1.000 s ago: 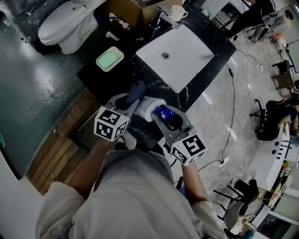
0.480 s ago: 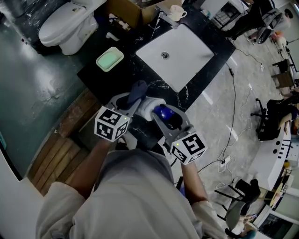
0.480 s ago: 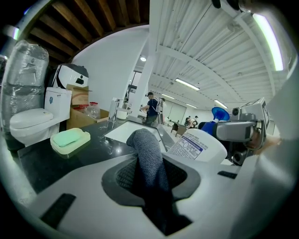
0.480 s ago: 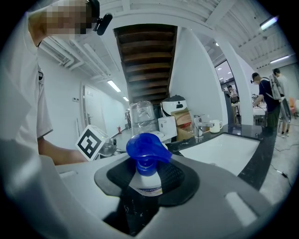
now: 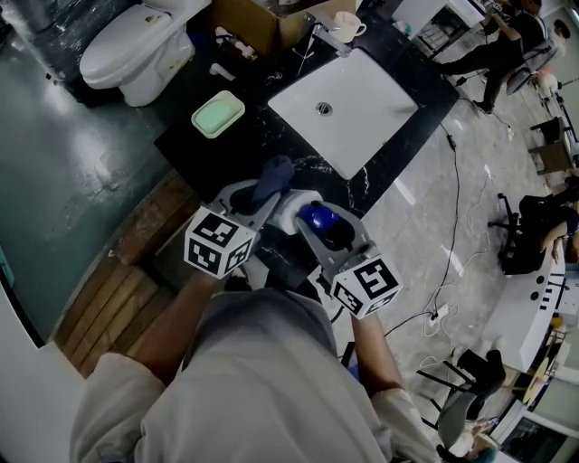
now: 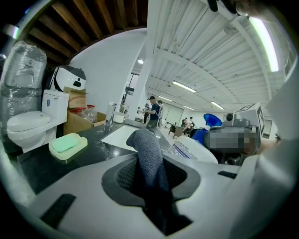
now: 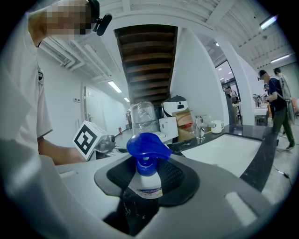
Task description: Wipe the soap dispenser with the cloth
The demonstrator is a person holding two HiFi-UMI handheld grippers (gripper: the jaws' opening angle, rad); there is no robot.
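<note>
The soap dispenser (image 5: 297, 208), a white bottle with a blue pump head (image 7: 146, 144), is held above the near end of the black counter (image 5: 194, 145). My right gripper (image 5: 322, 228) is shut on its neck and body, and the bottle stands upright between the pads in the right gripper view. My left gripper (image 5: 261, 197) is shut on a dark blue cloth (image 5: 273, 177), whose free end sticks out past the jaws (image 6: 148, 151). The cloth lies against the bottle's left side in the head view. In the left gripper view the dispenser (image 6: 196, 147) is just right of the cloth.
A white sink basin (image 5: 344, 95) with a faucet (image 5: 326, 38) and a mug (image 5: 346, 23) is set in the counter farther on. A green soap dish (image 5: 217, 115) lies left of it. A toilet (image 5: 136, 45), a cardboard box (image 5: 258, 23) and wooden boards (image 5: 118, 289) are to the left.
Hardly anything: the cloth's free end has shifted slightly against the bottle. The right gripper and the dispenser keep still.
</note>
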